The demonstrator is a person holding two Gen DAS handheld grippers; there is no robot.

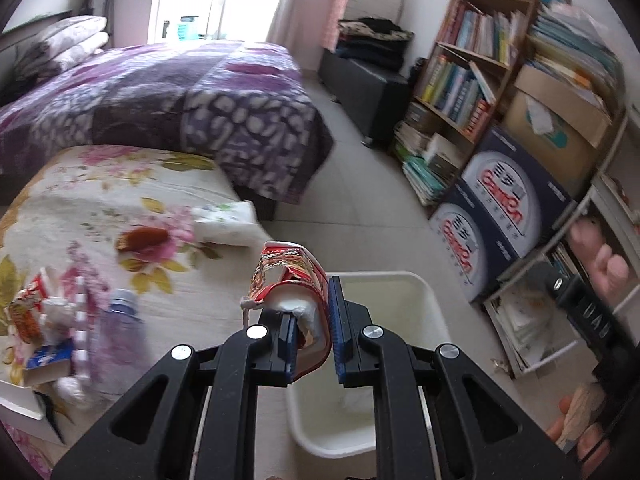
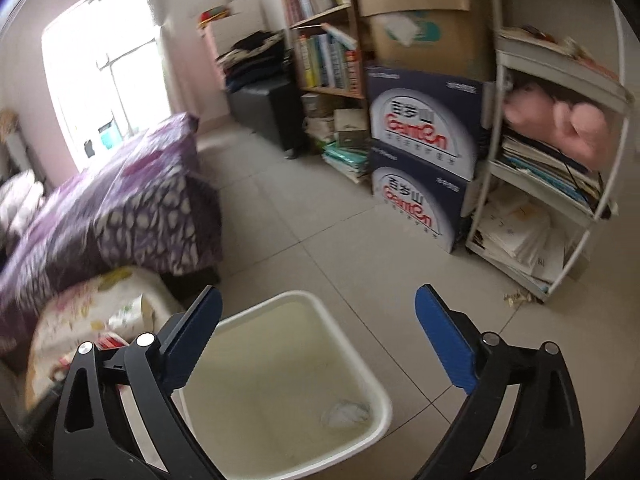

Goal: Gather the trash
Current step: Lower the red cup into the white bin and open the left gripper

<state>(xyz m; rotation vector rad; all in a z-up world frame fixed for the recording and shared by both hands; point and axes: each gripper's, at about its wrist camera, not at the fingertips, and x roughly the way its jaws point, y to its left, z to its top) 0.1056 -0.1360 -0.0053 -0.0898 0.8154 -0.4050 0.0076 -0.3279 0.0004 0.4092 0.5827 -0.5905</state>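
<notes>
My left gripper (image 1: 313, 320) is shut on a crushed red-and-white snack wrapper (image 1: 290, 276) and holds it over the near left rim of a white plastic bin (image 1: 424, 300) on the floor. My right gripper (image 2: 316, 320) is open and empty, hovering above the same bin (image 2: 376, 384), which holds a crumpled clear wrapper (image 2: 346, 414). More trash lies on the floral-covered surface at the left: a clear plastic bottle (image 1: 120, 332), a red snack packet (image 1: 26, 308), a small blue-and-white box (image 1: 48, 364) and a tissue pack (image 1: 228, 222).
A bed with a purple quilt (image 1: 160, 96) stands behind. Bookshelves (image 1: 468, 60), stacked blue cartons (image 1: 504, 208) and a white rack (image 2: 560, 184) line the right wall. Tiled floor (image 2: 304, 216) lies between. The person's other hand (image 1: 600, 264) shows at the right.
</notes>
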